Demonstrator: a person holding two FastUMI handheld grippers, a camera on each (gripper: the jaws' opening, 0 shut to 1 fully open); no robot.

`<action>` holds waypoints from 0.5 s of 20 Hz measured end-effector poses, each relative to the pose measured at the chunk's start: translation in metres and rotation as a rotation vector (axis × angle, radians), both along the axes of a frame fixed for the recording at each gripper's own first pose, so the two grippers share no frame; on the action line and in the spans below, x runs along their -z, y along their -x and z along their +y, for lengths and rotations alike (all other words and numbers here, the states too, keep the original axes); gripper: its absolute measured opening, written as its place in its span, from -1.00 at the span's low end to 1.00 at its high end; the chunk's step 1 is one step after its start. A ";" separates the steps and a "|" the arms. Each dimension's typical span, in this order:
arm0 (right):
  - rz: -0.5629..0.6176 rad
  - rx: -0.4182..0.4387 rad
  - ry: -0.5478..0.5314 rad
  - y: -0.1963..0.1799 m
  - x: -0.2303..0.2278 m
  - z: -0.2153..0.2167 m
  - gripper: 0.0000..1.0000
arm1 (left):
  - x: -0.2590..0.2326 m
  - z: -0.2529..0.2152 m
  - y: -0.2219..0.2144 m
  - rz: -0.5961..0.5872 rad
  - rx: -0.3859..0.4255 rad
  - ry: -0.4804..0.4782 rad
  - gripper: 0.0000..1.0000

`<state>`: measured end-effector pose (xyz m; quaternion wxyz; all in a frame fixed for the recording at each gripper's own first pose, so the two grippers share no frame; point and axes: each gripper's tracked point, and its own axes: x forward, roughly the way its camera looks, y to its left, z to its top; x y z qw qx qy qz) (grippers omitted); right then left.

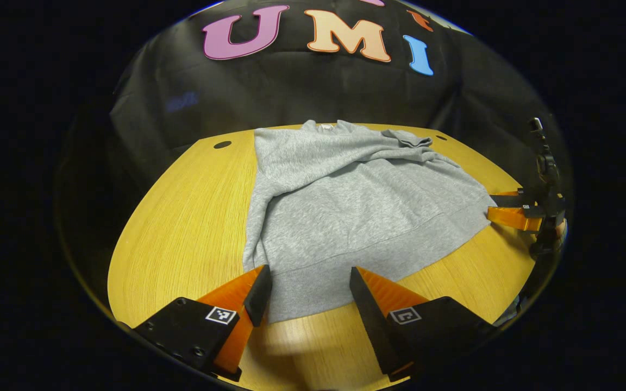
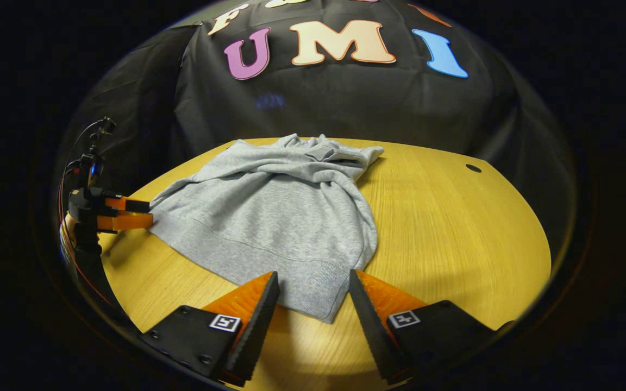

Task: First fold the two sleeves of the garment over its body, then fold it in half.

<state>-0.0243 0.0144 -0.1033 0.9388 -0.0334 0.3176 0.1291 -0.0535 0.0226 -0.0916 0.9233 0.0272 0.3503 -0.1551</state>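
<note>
Grey fleece is lying across the middle of the left gripper view: a grey long-sleeved sweatshirt (image 1: pixel 356 206) is resting flat on the round yellow wooden bench (image 1: pixel 182 228), its sleeves already lying folded over its body, the collar pointing to the upper centre of the frame and the ribbed hem lying toward the bottom. At the bottom of that view the left tongs (image 1: pixel 311 296) are standing spread wide, one finger on each side of the hem's near corner, pinching nothing. At the right edge of the frame the right tongs (image 1: pixel 500 206) are hovering just beside the hem's far corner, fingers slightly apart; whether they are touching the cloth I cannot tell.

In the right gripper view, the left tongs (image 2: pixel 144 213) are sitting at the left edge, just beside one hem corner. The sweatshirt (image 2: pixel 275 217) is spreading from there across the centre of the bench (image 2: pixel 454 233), and a small dark hole (image 2: pixel 473 168) is showing in the wood at the upper right. At the bottom, the right tongs (image 2: pixel 313 296) are spread apart, framing the other hem corner without pinching it.
</note>
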 end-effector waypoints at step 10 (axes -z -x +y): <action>0.045 -0.063 -0.020 0.012 -0.002 0.019 -0.66 | -0.004 -0.013 0.003 0.003 0.017 0.065 -0.75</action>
